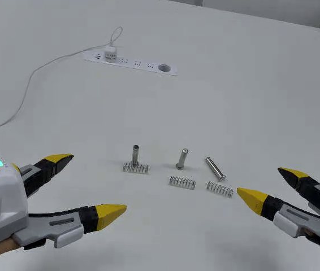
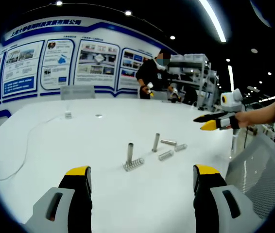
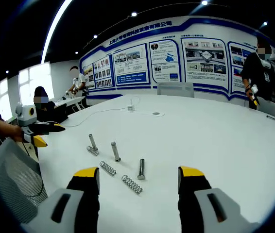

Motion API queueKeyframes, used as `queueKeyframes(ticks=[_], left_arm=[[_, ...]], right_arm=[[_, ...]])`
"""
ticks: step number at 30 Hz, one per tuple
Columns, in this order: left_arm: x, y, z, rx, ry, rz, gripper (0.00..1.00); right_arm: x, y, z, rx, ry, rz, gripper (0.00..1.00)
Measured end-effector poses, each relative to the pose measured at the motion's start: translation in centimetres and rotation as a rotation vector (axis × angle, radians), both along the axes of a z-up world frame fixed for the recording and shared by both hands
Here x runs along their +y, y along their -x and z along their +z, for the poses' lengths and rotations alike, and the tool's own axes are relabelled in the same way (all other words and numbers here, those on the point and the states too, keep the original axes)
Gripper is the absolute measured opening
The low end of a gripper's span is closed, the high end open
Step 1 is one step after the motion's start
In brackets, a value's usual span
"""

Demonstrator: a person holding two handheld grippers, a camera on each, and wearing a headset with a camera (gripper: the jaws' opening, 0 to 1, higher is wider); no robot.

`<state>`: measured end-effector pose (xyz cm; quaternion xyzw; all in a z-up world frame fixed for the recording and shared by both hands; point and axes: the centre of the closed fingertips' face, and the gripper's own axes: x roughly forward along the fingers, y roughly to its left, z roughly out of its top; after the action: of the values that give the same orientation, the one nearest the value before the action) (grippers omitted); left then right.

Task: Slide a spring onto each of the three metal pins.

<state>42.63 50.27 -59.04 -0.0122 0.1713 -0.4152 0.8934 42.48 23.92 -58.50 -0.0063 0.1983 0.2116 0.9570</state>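
Left gripper [image 1: 95, 183] hovers at 8 o'clock, jaws spread wide; right gripper [image 1: 260, 182] at 4 o'clock, jaws equally parted.

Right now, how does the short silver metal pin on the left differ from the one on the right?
The left silver metal pin stands upright; the right silver metal pin lies on its side. A coiled wire spring lies right at the left pin's foot; the right pin's nearest spring lies a little apart from it. Both are bare: neither wears a spring yet.
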Motion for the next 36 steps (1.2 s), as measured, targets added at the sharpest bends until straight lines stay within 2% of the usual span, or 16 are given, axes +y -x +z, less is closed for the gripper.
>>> queueKeyframes(ticks=[4, 7, 10, 13, 15, 19, 21, 24, 29, 36], left_arm=[[0.0, -0.6, 0.5, -0.004, 0.012, 0.023, 0.88], [-0.3, -0.9, 1.2, 0.003, 0.060, 0.039, 0.88], [-0.6, -1.3, 1.4, -0.002, 0.072, 0.051, 0.87], [-1.0, -1.4, 1.2, -0.004, 0.068, 0.053, 0.87], [-1.1, -1.2, 0.9, -0.003, 0.060, 0.053, 0.86], [-1.3, -0.4, -0.6, 0.035, 0.018, 0.022, 0.86], [-1.4, -0.4, -0.4, 0.032, 0.023, 0.025, 0.86], [-1.6, -0.5, -0.2, 0.022, 0.031, 0.023, 0.85], [-1.1, -0.7, -0.9, 0.042, 0.018, 0.034, 0.84], [-0.8, -0.8, -1.1, 0.050, 0.023, 0.048, 0.83]], right_arm=[[0.3, -1.1, 0.1, 0.011, 0.012, 0.030, 0.64], [0.3, -2.0, 0.2, 0.012, 0.052, 0.054, 0.60], [0.3, -3.0, 0.0, 0.024, 0.065, 0.067, 0.58], [0.2, -4.0, -0.2, 0.033, 0.063, 0.073, 0.57], [0.3, -4.2, -0.6, 0.050, 0.071, 0.080, 0.56], [0.7, -4.7, -1.6, 0.085, 0.103, 0.103, 0.52], [1.3, -4.7, -2.3, 0.121, 0.093, 0.125, 0.48], [1.7, -5.2, -3.1, 0.131, 0.112, 0.141, 0.47], [2.3, -5.9, -4.1, 0.161, 0.137, 0.162, 0.43], [2.9, -6.4, -5.3, 0.200, 0.181, 0.221, 0.38]])
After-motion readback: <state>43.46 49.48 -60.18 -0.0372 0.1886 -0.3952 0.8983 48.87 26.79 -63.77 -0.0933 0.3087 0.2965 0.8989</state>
